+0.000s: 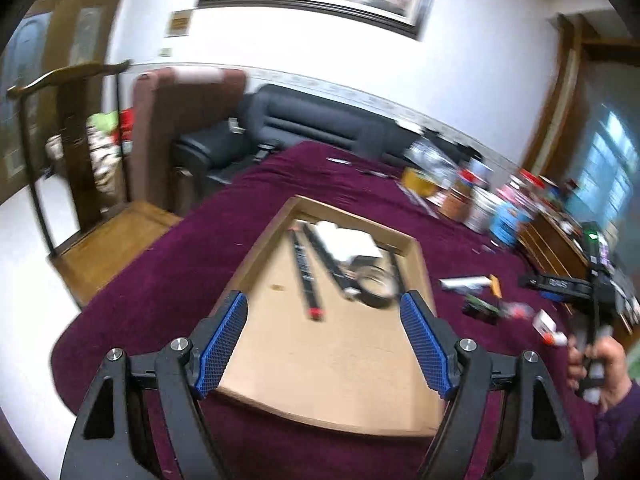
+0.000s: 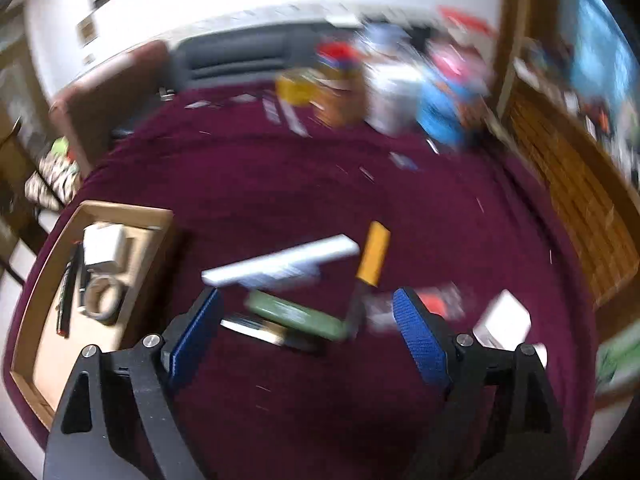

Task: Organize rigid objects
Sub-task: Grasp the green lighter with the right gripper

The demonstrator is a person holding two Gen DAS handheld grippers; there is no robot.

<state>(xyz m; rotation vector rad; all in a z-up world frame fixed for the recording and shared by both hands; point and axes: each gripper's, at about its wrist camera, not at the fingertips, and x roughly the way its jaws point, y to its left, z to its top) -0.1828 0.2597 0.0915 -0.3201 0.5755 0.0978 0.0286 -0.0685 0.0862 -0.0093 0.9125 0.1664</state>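
Hovering over tray, left gripper spread, right gripper spread above cluttered cloth

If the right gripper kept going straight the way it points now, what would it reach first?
Most likely the flat green rectangular object, which lies between the open right gripper fingers' line of travel on the dark red cloth. The frame is blurred, so depth is uncertain; the long white bar lies just beyond.

Cardboard tray on maroon cloth: 2 black pens, white box, tape roll inside. Loose on cloth: white bar, yellow-handled tool, green item.
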